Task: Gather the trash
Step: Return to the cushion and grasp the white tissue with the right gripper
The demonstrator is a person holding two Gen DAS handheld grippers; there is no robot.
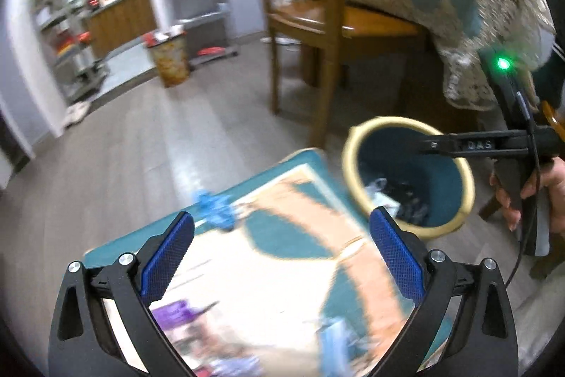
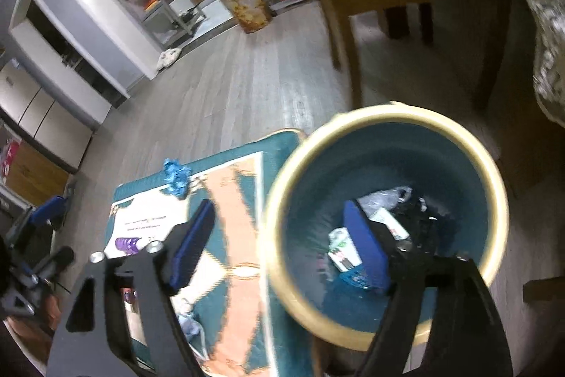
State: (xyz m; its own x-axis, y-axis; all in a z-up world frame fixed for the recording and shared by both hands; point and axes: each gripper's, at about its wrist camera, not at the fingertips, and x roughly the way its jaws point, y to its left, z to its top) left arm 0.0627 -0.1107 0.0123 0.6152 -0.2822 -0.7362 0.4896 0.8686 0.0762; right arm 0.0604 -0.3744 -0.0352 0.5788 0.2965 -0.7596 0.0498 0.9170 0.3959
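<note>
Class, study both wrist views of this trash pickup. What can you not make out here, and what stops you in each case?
- Purple item on the rug: left wrist view, motion blur, kind unclear.
- Trash in the bin: right wrist view, partly behind the right gripper finger.
- Blue crumpled piece: both views, too blurred to identify.
- Left gripper: open, nothing between its pads.

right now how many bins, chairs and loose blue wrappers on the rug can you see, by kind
bins: 2, the teal bin with a yellow rim and the patterned bin far across the floor
wooden chairs: 1
crumpled blue wrappers on the rug: 1
total: 4
</note>
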